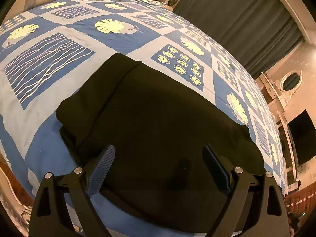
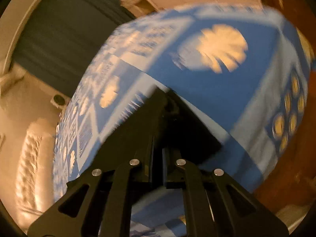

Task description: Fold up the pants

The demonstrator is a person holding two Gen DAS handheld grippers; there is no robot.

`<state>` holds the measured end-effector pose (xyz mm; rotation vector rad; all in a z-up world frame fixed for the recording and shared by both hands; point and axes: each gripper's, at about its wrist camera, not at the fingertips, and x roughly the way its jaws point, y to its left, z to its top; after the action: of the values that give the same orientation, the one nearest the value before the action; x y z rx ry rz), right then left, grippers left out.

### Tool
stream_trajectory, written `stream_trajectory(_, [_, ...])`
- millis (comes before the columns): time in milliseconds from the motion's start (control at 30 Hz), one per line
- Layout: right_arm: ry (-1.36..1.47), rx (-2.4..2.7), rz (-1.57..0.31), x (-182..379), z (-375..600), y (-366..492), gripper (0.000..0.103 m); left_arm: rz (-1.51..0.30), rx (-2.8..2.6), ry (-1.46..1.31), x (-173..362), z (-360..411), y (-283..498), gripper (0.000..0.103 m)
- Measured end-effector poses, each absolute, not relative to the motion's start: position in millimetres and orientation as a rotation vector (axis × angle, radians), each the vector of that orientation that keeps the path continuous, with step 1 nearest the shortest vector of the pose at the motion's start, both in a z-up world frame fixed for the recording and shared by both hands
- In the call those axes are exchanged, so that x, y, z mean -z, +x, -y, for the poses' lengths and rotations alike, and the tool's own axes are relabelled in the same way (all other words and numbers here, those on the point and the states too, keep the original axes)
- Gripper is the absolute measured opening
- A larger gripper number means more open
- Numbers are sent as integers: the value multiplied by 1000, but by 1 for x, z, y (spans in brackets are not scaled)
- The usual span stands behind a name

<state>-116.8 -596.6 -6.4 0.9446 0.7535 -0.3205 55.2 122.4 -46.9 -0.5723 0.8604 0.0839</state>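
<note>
Pants (image 1: 158, 122) lie folded compact on the bed (image 1: 49, 98); folding appears nearly complete. Left tool (image 1: 158, 154) gapes apart above them; right tool (image 2: 158, 158) closed, apparently empty. Next: final tidy, if any.

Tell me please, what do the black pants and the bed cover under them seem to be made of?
Pants: a matte black woven or knit cloth, perhaps cotton; it reflects no light and folds in soft, thick layers. The exact fibre cannot be told.
Bed cover: smooth printed fabric, likely cotton or a blend; blue and pale squares with leaf patterns, with fine wrinkles.
</note>
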Motion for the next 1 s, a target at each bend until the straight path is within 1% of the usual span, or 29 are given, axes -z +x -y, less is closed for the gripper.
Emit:
stream_trajectory(133, [1105, 291, -747, 39, 606, -133, 8, -859, -85, -565, 47, -121, 55, 89])
stream_trajectory(200, [1214, 261, -702, 48, 608, -144, 17, -858, -84, -566, 47, -121, 55, 89])
stream_trajectory(300, [1291, 230, -656, 53, 609, -150, 23, -857, -84, -570, 47, -122, 55, 89])
stream_trajectory(467, [1444, 182, -621, 60, 593, -153, 28, -856, -82, -581, 47, -122, 54, 89])
stream_trajectory(567, [1503, 121, -638, 67, 582, -147, 37, -853, -84, -596, 47, -123, 54, 89])
stream_trajectory(633, [1508, 119, -645, 70, 576, -142, 41, -844, -82, -608, 45, -123, 53, 89])
stream_trajectory(667, [1496, 108, -651, 69, 575, -137, 45, -837, -80, -623, 44, -125, 52, 89])
stream_trajectory(833, [1499, 128, -674, 67, 568, -133, 46, -814, -78, -745, 43, -136, 48, 89])
stream_trajectory(1000, [1524, 102, -703, 75, 556, -120, 46, -814, -78, -724, 42, -135, 48, 89])
